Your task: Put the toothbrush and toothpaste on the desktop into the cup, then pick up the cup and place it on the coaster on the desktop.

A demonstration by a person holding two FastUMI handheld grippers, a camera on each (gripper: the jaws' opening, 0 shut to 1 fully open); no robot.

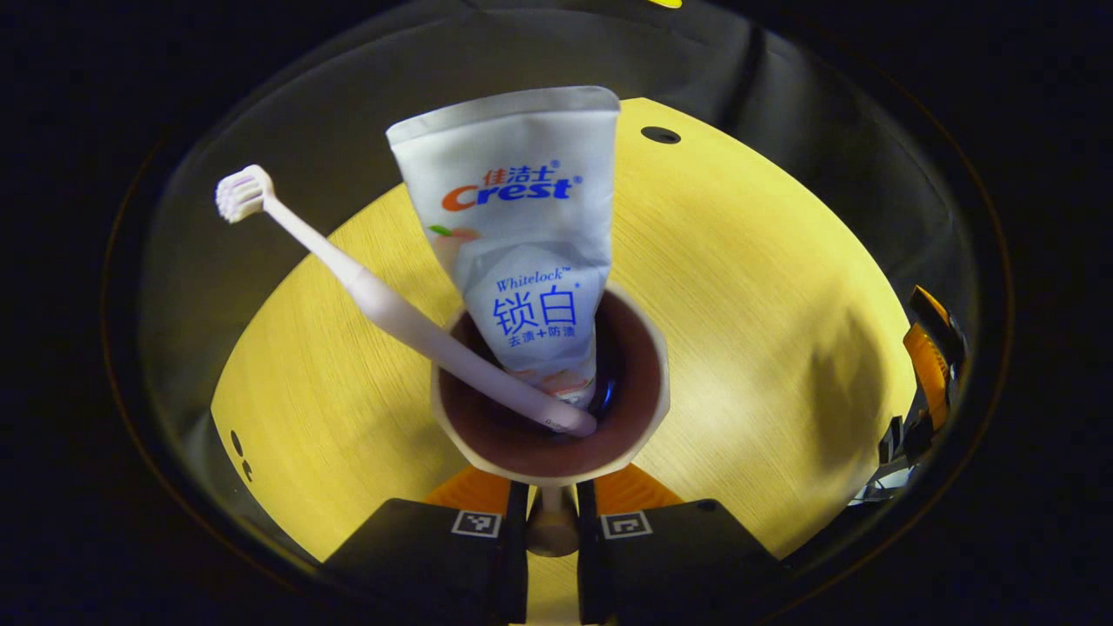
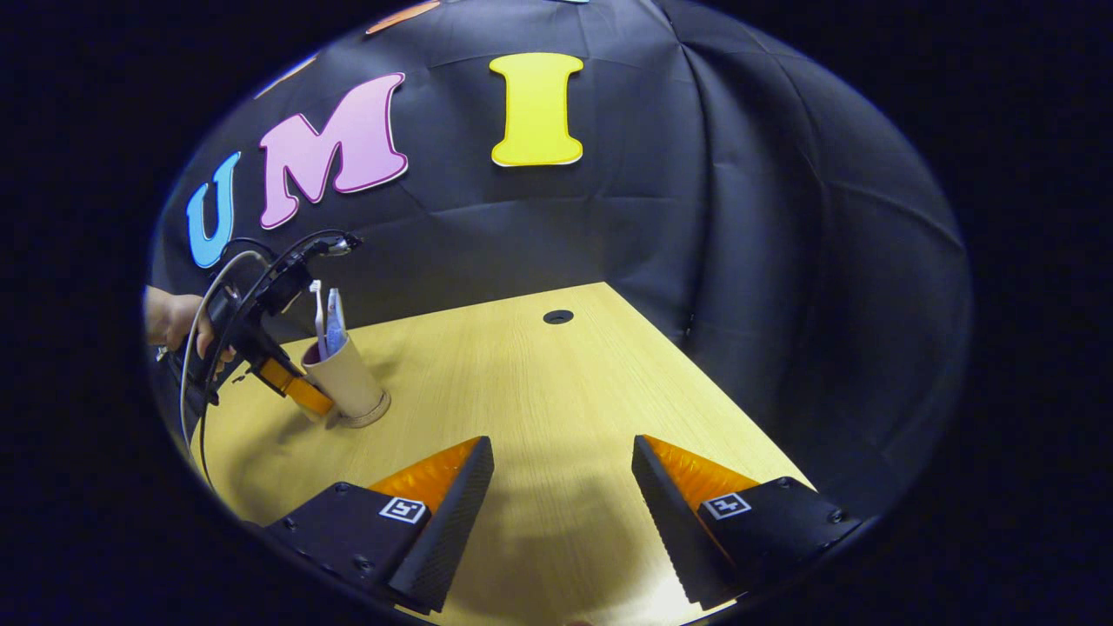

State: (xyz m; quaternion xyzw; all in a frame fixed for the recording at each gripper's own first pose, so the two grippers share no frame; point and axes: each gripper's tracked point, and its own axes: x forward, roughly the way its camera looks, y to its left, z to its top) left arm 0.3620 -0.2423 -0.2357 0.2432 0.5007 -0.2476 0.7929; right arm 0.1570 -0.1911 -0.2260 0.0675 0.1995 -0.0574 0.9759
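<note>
A beige cup (image 1: pixel 650 409) with a dark inside holds a white toothpaste tube (image 1: pixel 522 226) and a pale toothbrush (image 1: pixel 374 300), its head up and to the left. My left gripper (image 1: pixel 552 535) is shut on the cup's handle. In the right gripper view, the cup (image 2: pixel 352 378) leans slightly, with its base on a round coaster (image 2: pixel 376 410) at the table's left. I cannot tell whether it rests fully on it. The left gripper (image 2: pixel 300 391) grips it from the left, with a hand (image 2: pixel 174 322) behind it. My right gripper (image 2: pixel 561 445) hangs open over the table.
The wooden table (image 2: pixel 539 382) has a small dark cable hole (image 2: pixel 557 316) near its far edge. Black cloth walls close in the back and right. The right gripper (image 1: pixel 930 365) sits far to the right of the cup in the left gripper view.
</note>
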